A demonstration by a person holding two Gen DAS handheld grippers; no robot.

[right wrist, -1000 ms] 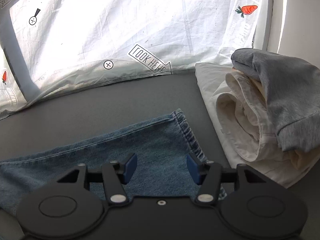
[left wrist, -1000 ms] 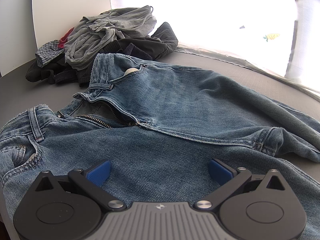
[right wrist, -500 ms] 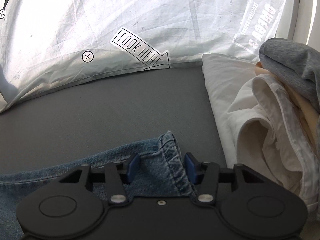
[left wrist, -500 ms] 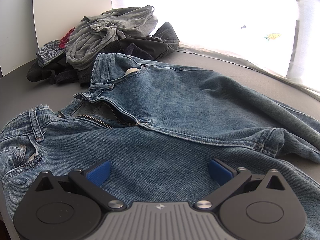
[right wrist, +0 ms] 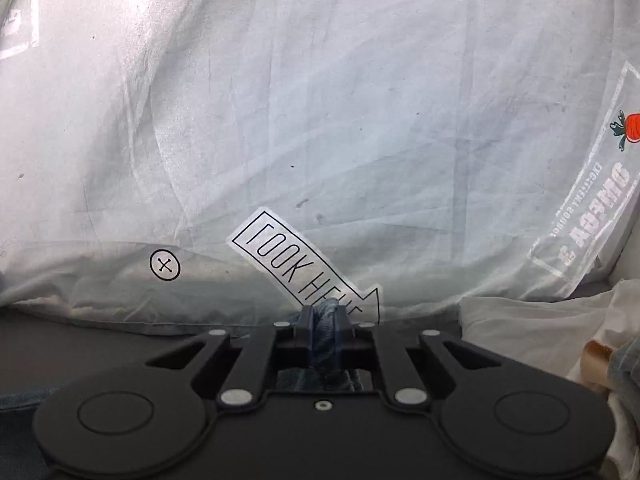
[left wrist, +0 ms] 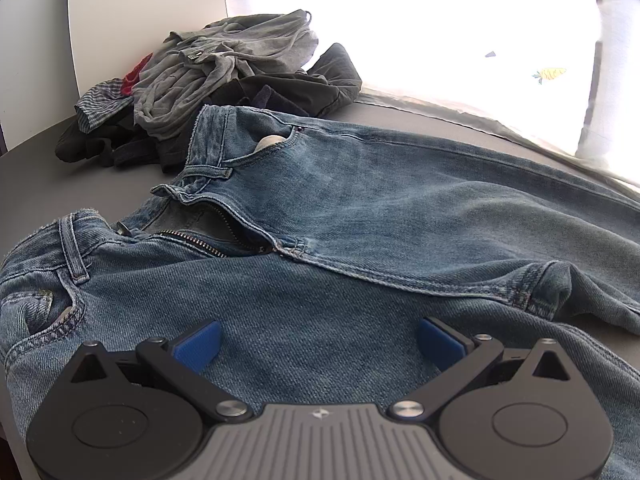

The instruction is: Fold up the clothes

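Note:
A pair of blue jeans [left wrist: 360, 216] lies spread on the grey table [left wrist: 36, 184], waist to the left, zip open, legs running off right. My left gripper [left wrist: 318, 342] hovers open low over the near thigh, blue pads wide apart with nothing between them. In the right wrist view my right gripper [right wrist: 325, 320] is closing, its jaws pinching a bunched fold of the jeans' leg hem [right wrist: 326, 316] between the pads. Most of that leg is hidden under the gripper body.
A heap of grey, black and striped clothes [left wrist: 224, 76] sits at the table's far left. A white printed sheet [right wrist: 320, 140] hangs close ahead of the right gripper. White and cream folded garments [right wrist: 560, 332] lie at its right.
The right gripper moved forward over the leg hem toward the white sheet and closed on the denim. The left gripper and the jeans' waist stayed still.

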